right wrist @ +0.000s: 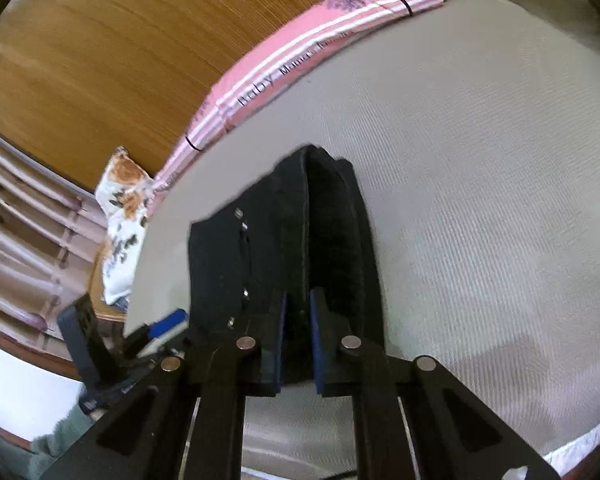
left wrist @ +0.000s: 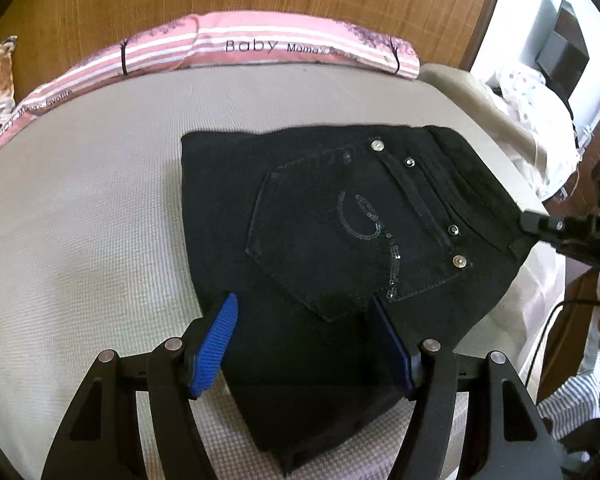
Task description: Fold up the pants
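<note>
- Our left gripper (left wrist: 300, 336) hangs with fingers apart over the near edge of the black pants (left wrist: 340, 216), which lie folded on the grey bed (left wrist: 80, 208) just ahead.
- Our right gripper (right wrist: 298, 340) is clamped on the waistband edge.
- We judge that a lopsided pull from the right could drag the stacked layers askew.
- Only the left view shows the sequined pocket (left wrist: 356, 236); only the right shows the pinched layers.

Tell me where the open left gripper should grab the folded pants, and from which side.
Take the pants at the near folded edge below the pocket, coming in from the near side. The left gripper already straddles that edge, open; the right gripper pinches the waistband end.
</note>
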Action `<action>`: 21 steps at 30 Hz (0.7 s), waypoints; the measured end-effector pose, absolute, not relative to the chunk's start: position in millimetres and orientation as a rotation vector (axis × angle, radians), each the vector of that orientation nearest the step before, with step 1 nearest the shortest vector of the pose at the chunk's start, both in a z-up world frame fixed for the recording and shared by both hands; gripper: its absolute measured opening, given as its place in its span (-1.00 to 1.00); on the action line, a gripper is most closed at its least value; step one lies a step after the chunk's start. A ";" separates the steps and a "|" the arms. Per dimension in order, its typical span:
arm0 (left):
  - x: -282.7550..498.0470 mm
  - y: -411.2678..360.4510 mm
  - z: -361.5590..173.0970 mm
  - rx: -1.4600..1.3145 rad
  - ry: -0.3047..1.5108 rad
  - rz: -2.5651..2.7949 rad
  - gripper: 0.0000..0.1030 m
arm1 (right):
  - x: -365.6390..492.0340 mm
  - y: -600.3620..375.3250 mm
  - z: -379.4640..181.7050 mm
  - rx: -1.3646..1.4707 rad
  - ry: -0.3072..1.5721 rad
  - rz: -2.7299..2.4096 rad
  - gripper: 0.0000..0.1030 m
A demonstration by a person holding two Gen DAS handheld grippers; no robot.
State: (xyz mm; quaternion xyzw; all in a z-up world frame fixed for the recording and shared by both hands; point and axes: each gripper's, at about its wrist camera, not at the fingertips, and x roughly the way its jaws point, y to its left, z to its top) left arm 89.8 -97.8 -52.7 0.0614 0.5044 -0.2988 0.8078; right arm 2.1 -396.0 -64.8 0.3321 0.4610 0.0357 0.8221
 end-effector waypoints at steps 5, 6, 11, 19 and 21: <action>84.8 -103.4 -73.8 0.233 1.132 -0.631 0.32 | 2.8 -393.5 -87.5 0.667 1.022 0.042 -0.82; 84.8 -104.3 -74.3 0.237 1.128 -0.628 0.32 | 4.0 -392.3 -88.6 0.657 1.028 0.038 -0.82; 83.6 -106.9 -73.4 0.254 1.120 -0.620 0.32 | 3.8 -394.8 -89.1 0.666 1.042 0.040 -0.78; 84.0 -100.3 -61.3 0.231 1.078 -0.568 0.32 | 8.8 -394.5 -62.9 0.572 1.001 -0.013 -0.33; 84.6 -98.0 -55.0 0.234 1.042 -0.536 0.32 | 14.5 -392.8 -49.9 0.520 0.959 -0.032 -0.33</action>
